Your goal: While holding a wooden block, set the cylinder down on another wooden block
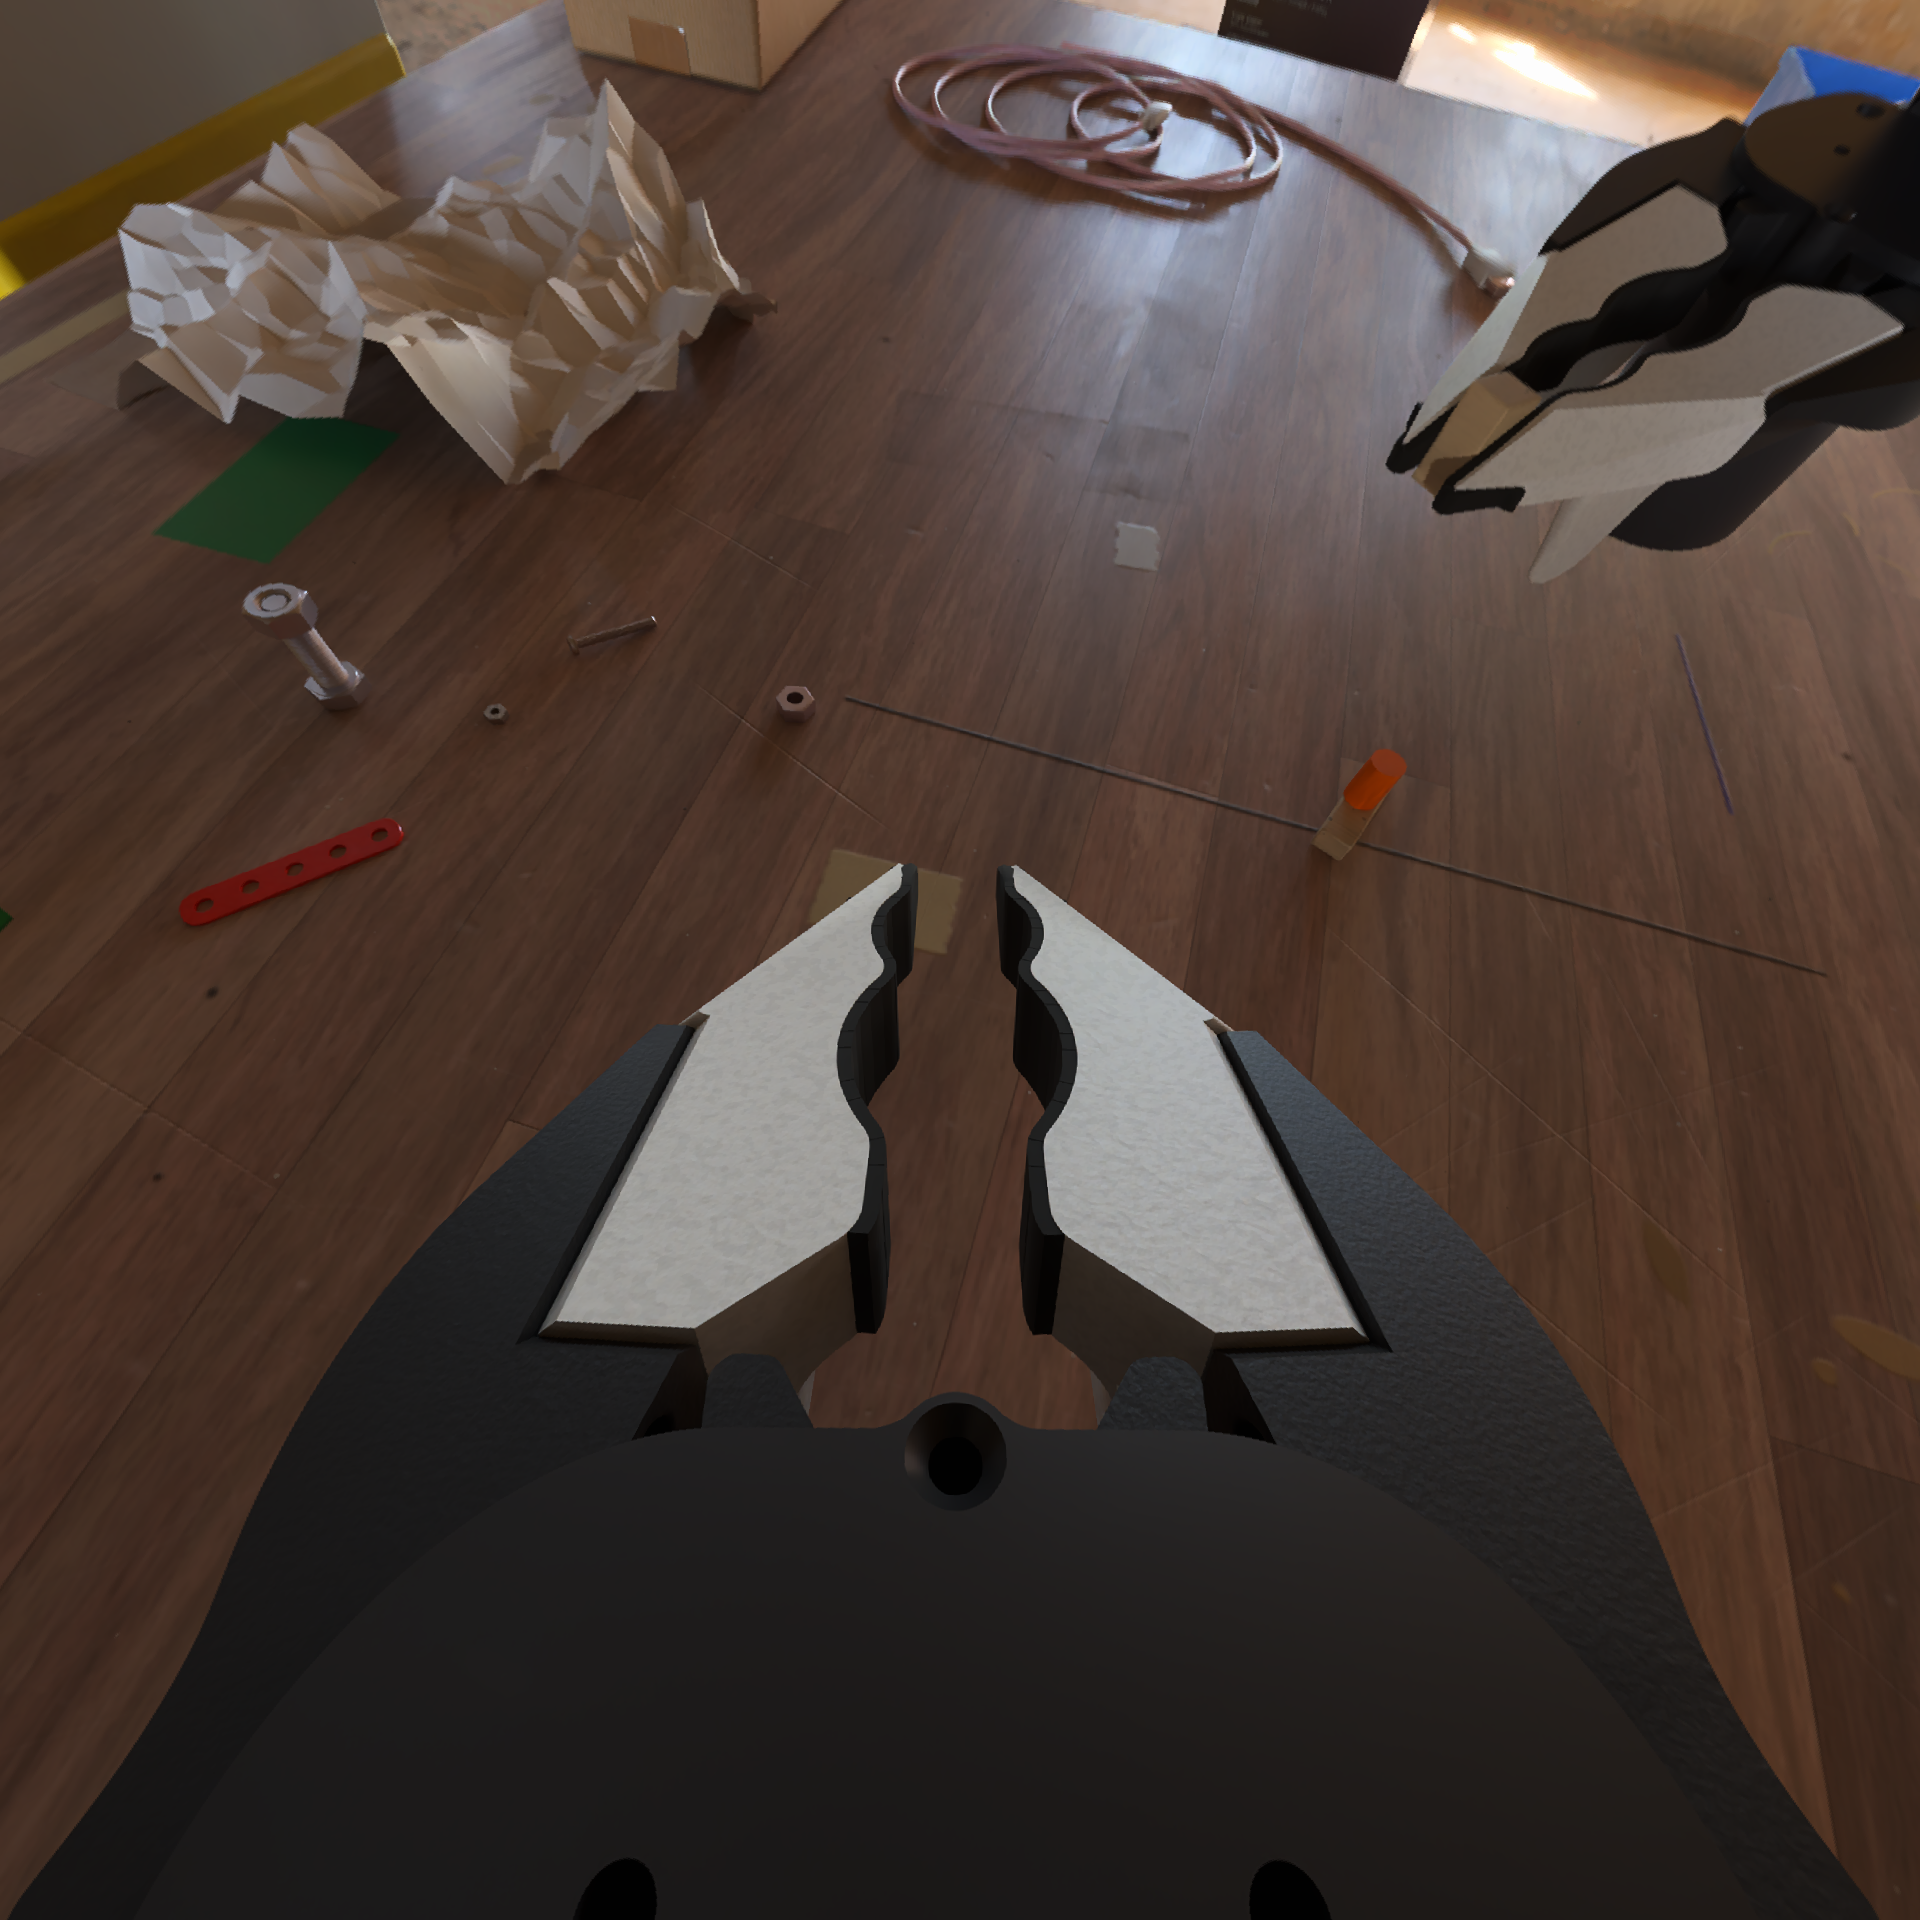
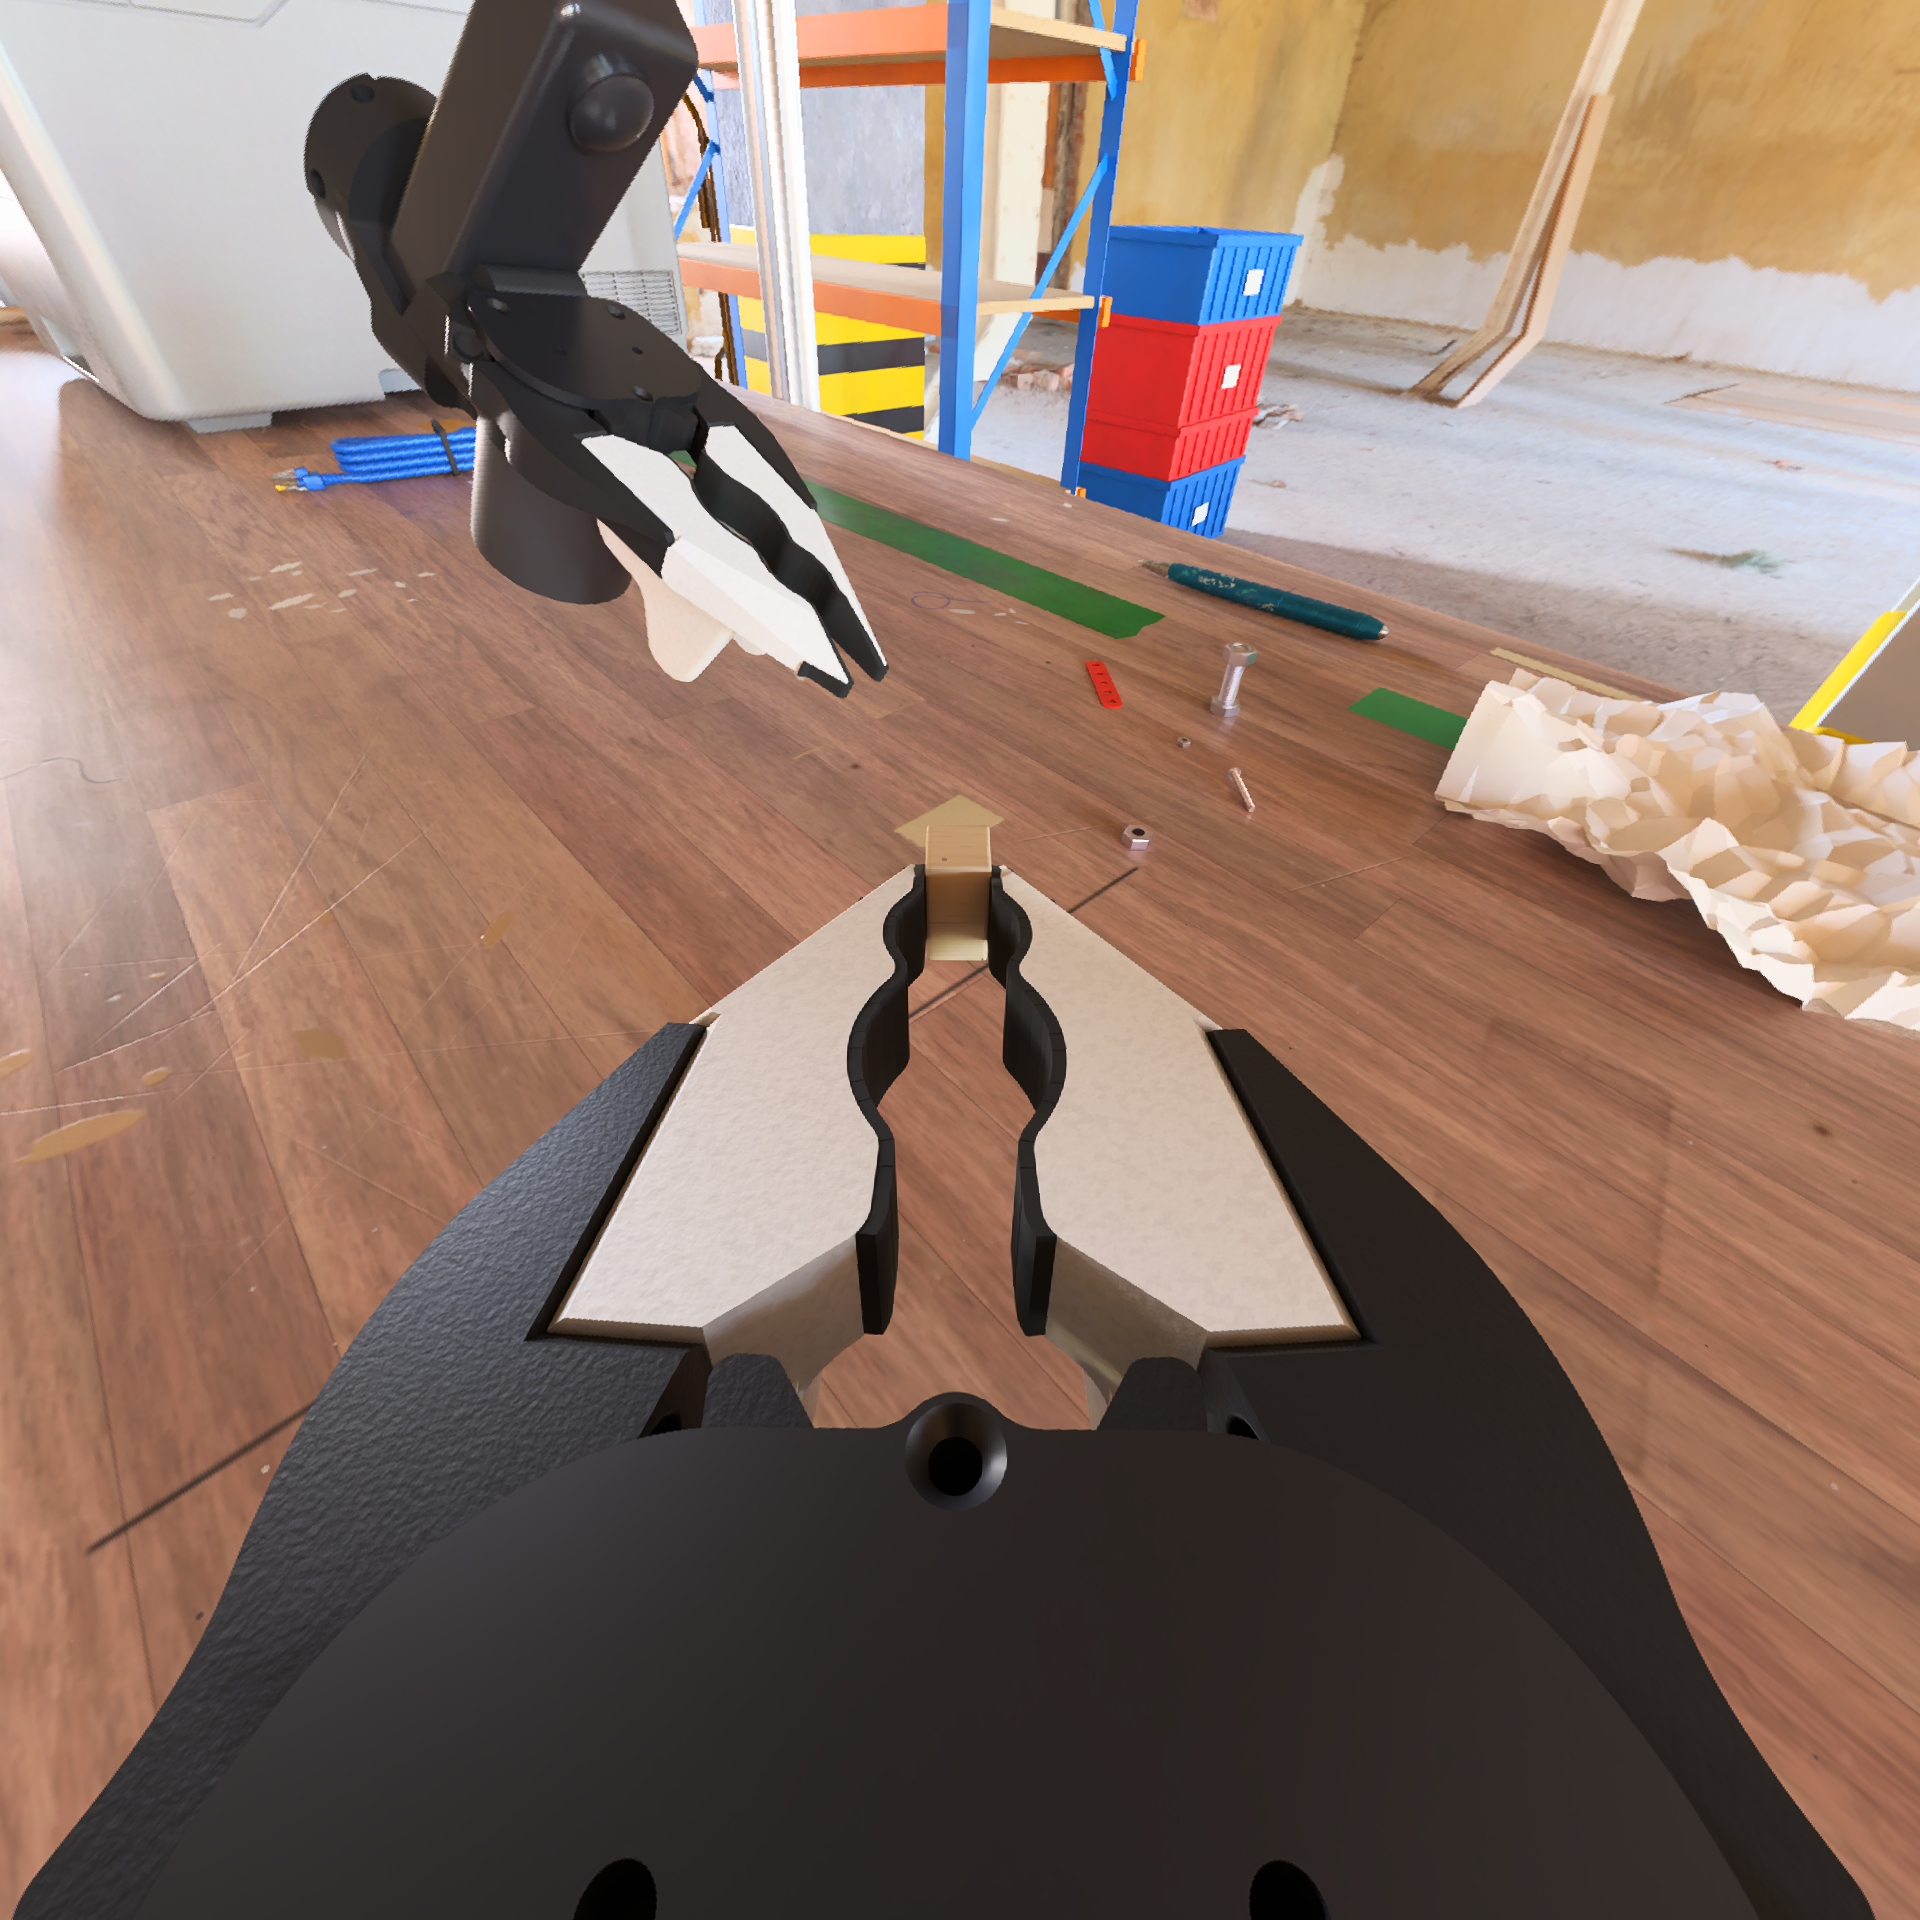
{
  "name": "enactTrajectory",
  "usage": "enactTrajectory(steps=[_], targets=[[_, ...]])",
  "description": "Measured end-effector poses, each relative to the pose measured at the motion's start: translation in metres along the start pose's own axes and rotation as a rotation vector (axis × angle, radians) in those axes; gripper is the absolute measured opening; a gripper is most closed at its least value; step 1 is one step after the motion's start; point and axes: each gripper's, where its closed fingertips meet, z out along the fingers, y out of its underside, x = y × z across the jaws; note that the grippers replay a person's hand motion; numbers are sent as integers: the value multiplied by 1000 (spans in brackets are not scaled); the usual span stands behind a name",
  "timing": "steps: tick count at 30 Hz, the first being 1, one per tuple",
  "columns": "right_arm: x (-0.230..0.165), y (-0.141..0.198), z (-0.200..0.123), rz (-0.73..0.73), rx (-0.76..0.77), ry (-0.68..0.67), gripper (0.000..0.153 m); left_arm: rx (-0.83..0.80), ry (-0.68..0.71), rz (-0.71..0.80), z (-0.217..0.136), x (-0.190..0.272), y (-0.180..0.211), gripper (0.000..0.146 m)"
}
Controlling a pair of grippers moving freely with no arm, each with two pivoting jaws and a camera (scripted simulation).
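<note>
Left claw (image 1: pixel 954 883): open, empty, above the desk (image 1: pixel 1039 468).
Right claw (image 2: pixel 956 883): gripping a wooden block (image 2: pixel 956 899).
Orange cylinder (image 1: pixel 1374 779): atop a second block (image 1: pixel 1342 828), well right of the left claw.

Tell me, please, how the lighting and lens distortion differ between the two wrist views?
Left wrist view: dim, with a pale sheen on the table near the cable, edges bowed by the wide lens. Right wrist view: brighter daylight, the shelving visibly slanted.
</note>
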Motion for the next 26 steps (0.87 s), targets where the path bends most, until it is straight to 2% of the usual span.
enactTrajectory(steps=[26], targets=[[1, 2, 2, 31, -15, -15, 10, 34, -18, -28, 3, -7, -2, 15]])
